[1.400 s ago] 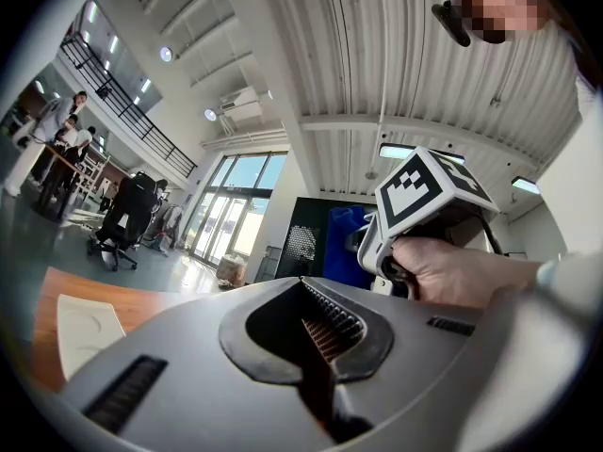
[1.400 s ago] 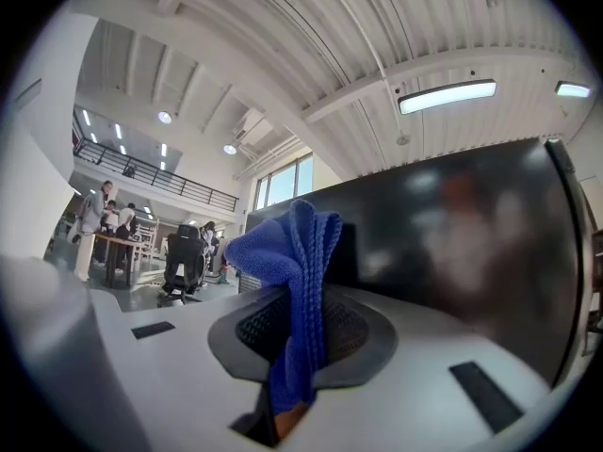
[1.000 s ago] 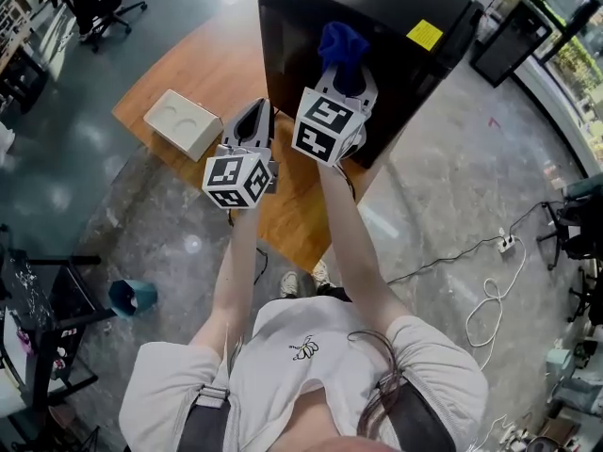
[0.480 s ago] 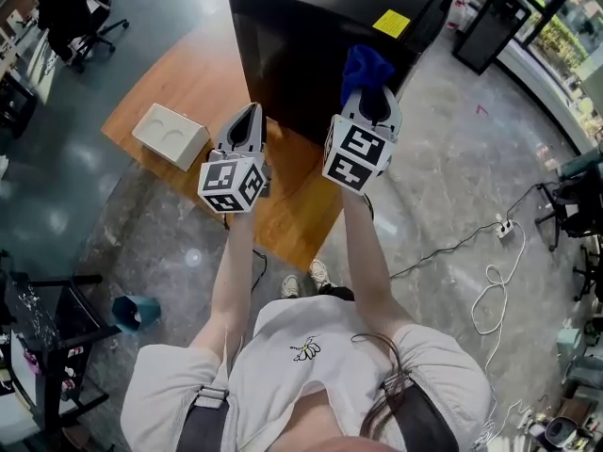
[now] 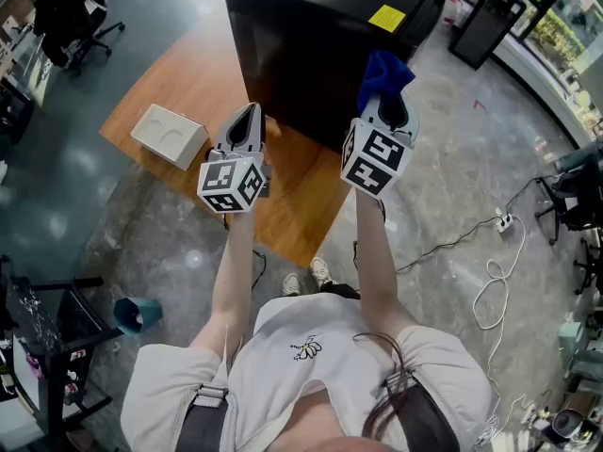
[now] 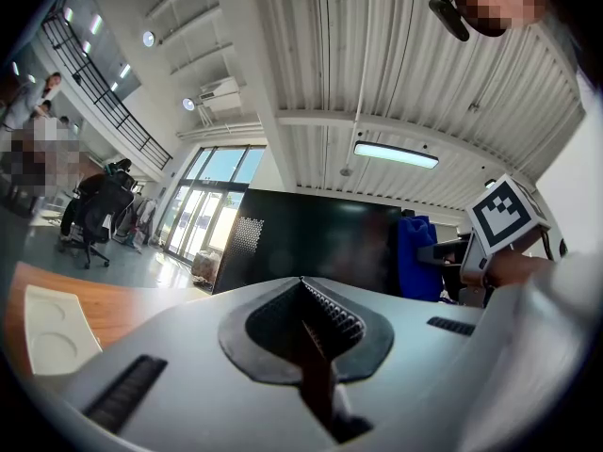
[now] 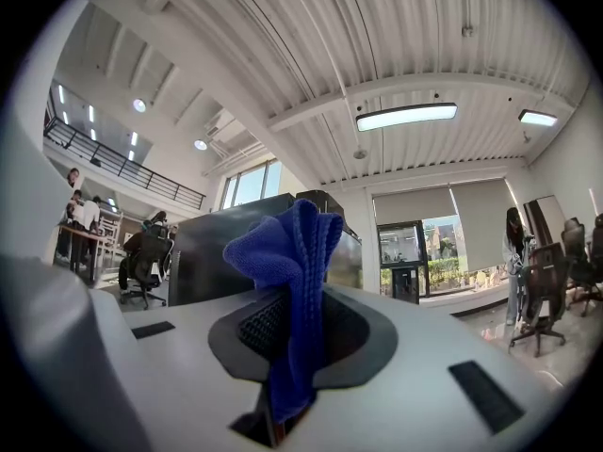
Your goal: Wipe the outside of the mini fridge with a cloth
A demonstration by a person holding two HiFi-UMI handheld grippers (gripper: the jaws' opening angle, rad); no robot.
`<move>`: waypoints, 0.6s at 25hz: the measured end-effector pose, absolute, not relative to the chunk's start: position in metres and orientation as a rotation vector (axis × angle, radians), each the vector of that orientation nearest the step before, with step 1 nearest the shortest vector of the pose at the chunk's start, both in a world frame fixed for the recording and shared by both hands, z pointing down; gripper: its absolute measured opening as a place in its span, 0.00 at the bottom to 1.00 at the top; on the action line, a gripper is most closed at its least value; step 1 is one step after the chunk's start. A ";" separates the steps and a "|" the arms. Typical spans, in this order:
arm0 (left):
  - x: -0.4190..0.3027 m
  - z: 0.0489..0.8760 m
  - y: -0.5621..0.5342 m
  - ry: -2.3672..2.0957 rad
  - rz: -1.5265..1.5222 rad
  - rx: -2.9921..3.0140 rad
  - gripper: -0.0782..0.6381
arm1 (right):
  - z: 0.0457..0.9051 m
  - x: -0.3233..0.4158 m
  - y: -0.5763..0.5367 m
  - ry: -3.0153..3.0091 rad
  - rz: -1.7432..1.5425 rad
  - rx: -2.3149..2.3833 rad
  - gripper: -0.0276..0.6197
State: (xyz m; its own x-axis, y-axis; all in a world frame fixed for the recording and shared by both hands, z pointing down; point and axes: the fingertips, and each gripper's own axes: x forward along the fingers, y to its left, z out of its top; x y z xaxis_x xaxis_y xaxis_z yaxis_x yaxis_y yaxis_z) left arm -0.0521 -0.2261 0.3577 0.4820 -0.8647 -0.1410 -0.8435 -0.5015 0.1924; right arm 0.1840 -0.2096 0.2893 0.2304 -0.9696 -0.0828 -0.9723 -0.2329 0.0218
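Closest in, the left claw (image 5: 248, 113) hangs over the wooden bench (image 5: 203, 78). It's pinched fully closed with nothing in it, so it looks like the idle one. Just to its right and a touch farther out, the right claw (image 5: 390, 102) is clamped tight on the blue cloth (image 5: 384, 69), a bunched wad standing up past its tips.

That cloth sits right at the near right corner of the mini fridge (image 5: 320, 36), though I can't tell if it's actually touching. I'd call this mid-wipe, at the turn from the front face to the right side. The next move calls for pressing the wad flat on a panel and dragging it steadily without losing the pinch.

The fridge itself is a glossy black box on the far right end of the bench, with its dark front facing the person and a yellow label (image 5: 387, 18) on top.
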 end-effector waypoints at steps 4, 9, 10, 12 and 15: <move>-0.052 0.357 -0.226 -1.514 -0.335 2.621 0.12 | 0.291 0.195 -0.202 1.894 0.115 -2.460 0.15; -0.054 0.357 -0.226 -1.516 -0.338 2.620 0.12 | 0.293 0.200 -0.196 1.867 0.095 -2.468 0.15; -0.053 0.358 -0.226 -1.516 -0.336 2.618 0.12 | 0.293 0.200 -0.194 1.864 0.085 -2.459 0.15; -0.052 0.360 -0.227 -1.517 -0.332 2.613 0.12 | 0.291 0.190 -0.190 1.880 0.078 -2.425 0.15; -0.053 0.361 -0.227 -1.526 -0.327 2.607 0.12 | 0.288 0.156 -0.193 1.968 0.082 -2.332 0.15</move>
State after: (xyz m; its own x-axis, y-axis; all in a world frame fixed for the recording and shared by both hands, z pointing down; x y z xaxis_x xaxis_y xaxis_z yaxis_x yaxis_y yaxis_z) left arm -0.0534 -0.2275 0.3613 0.4737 -0.8707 -0.1323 -0.8485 -0.4915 0.1962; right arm 0.1564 -0.1934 0.2882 0.1687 -0.9808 -0.0982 -0.9855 -0.1661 -0.0336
